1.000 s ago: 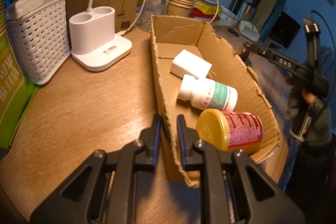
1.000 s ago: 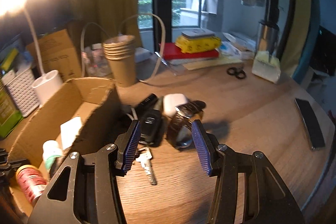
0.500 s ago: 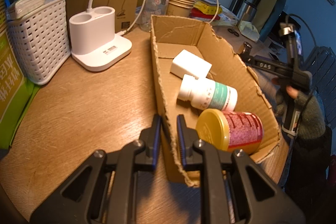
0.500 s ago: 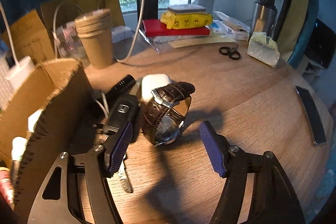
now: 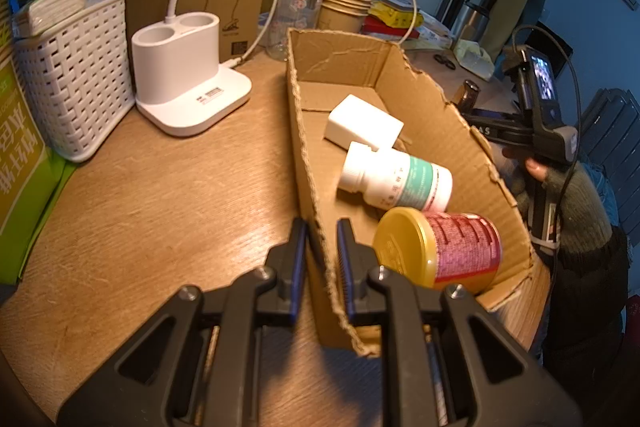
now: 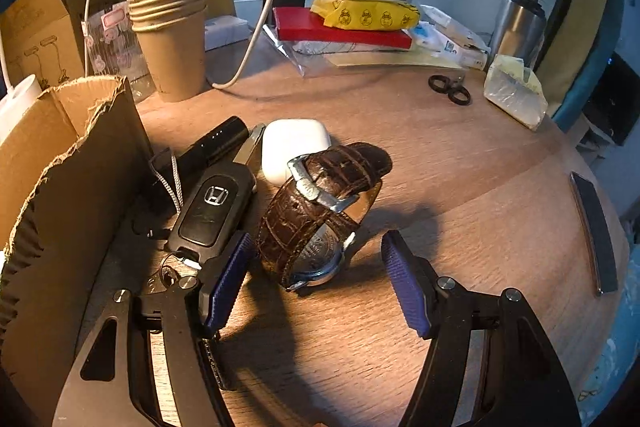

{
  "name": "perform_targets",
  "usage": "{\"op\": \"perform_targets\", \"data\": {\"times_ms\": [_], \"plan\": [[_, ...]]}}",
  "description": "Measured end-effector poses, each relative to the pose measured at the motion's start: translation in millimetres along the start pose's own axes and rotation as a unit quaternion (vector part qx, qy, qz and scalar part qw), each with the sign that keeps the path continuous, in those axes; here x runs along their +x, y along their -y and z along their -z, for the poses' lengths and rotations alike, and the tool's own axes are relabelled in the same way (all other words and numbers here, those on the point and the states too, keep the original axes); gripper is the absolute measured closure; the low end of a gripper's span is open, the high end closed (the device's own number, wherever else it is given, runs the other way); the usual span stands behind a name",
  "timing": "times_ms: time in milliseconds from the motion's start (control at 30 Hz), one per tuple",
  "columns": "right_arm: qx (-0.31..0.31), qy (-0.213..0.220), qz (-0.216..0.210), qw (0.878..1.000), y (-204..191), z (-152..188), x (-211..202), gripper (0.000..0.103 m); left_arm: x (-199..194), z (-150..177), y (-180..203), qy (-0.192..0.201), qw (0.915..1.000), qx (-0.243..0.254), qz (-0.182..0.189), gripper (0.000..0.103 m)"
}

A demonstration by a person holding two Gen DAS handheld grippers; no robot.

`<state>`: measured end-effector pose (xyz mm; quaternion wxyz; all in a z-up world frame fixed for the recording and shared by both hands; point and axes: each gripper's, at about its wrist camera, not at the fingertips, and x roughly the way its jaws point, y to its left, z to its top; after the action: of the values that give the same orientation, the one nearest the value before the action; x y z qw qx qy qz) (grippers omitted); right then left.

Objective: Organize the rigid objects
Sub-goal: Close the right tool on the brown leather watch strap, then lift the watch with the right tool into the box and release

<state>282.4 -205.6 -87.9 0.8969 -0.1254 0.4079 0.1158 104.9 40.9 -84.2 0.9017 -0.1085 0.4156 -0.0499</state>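
On the wooden desk [image 6: 460, 195], a brown leather wristwatch [image 6: 320, 211] stands on its edge just ahead of the right hand-held gripper [image 6: 316, 283], lying between the lines of its two blue pads, nearer the left pad and touched by neither. That gripper's jaws have just been opening and now stand wide, with the watch in the gap but not gripped. Beside the watch on its left lies a black car key fob [image 6: 212, 211], with a white earbud case [image 6: 294, 149] behind them and a black cylinder [image 6: 208, 147] by the cardboard box [image 6: 72, 211]. Compared with a second ago, the right gripper has come lower and closer, so the watch looms larger between the pads. The left hand-held gripper [image 5: 322, 259] is pinched narrow on the near wall of the cardboard box [image 5: 316, 163] and has not shifted. Inside the box lie a white block [image 5: 362, 123], a white pill bottle [image 5: 396, 179] on its side and a gold-lidded red jar [image 5: 440, 251]. In the left view, the person's gloved hand [image 5: 568, 211] holding the other gripper now sits lower beyond the box's far wall.
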Motion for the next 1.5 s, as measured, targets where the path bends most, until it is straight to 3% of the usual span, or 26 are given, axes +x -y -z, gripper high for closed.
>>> {"op": "perform_targets", "data": {"times_ms": [233, 367, 667, 1500], "plan": [[0.008, -0.006, -0.010, 1.000, 4.3, -1.5, 3.4, 0.033, 0.0, 0.0, 0.3, 0.000, 1.0000, 0.000, 0.000, 0.086], [0.019, -0.008, -0.041, 0.999, 9.3, -2.1, 5.1, 0.049, 0.0, 0.1, 0.0, 0.000, 1.0000, 0.000, 0.000, 0.086], [0.022, -0.003, -0.047, 0.999, 10.1, -0.7, 2.8, 0.055, -0.1, 0.2, 0.0, 0.000, 1.0000, 0.000, 0.000, 0.086], [0.023, 0.078, -0.070, 0.994, 5.4, -4.9, -56.0, 0.059, -0.1, 0.5, 0.0, 0.001, 1.0000, 0.000, 0.000, 0.086]]}}
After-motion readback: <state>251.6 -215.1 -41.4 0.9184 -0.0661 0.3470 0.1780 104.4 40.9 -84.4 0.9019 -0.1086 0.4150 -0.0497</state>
